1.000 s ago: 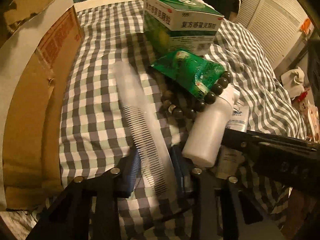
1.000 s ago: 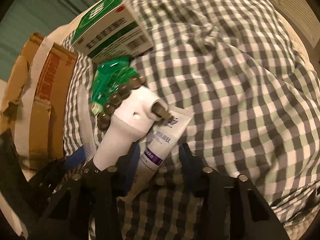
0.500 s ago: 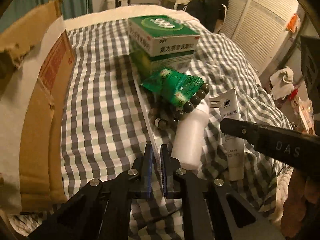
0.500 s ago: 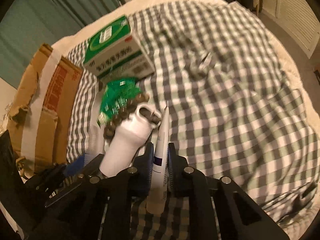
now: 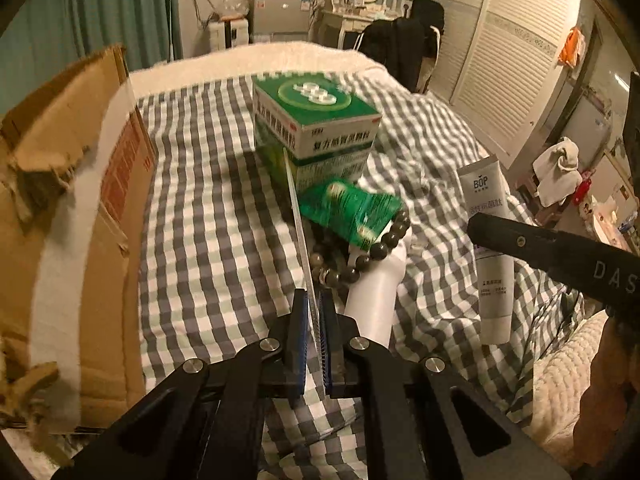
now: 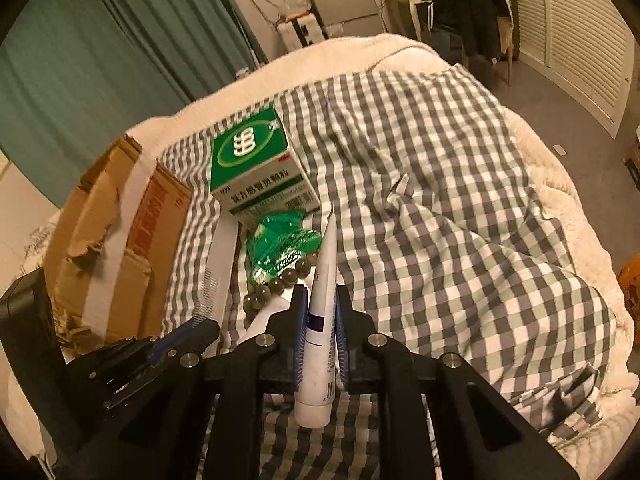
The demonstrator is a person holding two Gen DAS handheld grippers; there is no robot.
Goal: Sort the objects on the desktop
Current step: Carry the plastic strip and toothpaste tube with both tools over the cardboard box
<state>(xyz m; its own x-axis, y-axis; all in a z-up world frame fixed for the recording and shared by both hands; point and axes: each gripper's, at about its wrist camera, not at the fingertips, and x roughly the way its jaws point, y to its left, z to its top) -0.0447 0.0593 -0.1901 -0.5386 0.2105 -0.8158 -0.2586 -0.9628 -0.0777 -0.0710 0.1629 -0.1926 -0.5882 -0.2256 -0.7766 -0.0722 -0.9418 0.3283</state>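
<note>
My left gripper [image 5: 314, 320] is pinching a clear comb [image 5: 298, 216] edge-on between its blue pads; the comb runs forward from the pads toward the green medicine box [image 5: 316, 128]. In the right wrist view the comb [image 6: 218, 264] shows as a pale flat strip with teeth along its near edge, raised above the checked cloth [image 6: 460, 220] that covers the bed.

My right gripper [image 6: 322, 320] is clamped on a white tube [image 6: 320, 320], cap end toward the camera, flat crimped end pointing up and away. From the left wrist view the same tube [image 5: 490, 248] hangs in the air off the bed's right side, held by the right gripper's black finger.

Lying on the cloth, near the middle of the bed, I see the medicine box [image 6: 256, 164], a green foil packet [image 5: 352, 212] just in front of it, a dark bead bracelet [image 5: 360, 256] touching the packet, and a white bottle [image 5: 378, 292] under the beads. A torn cardboard box [image 5: 60, 220] stands along the bed's left edge.
</note>
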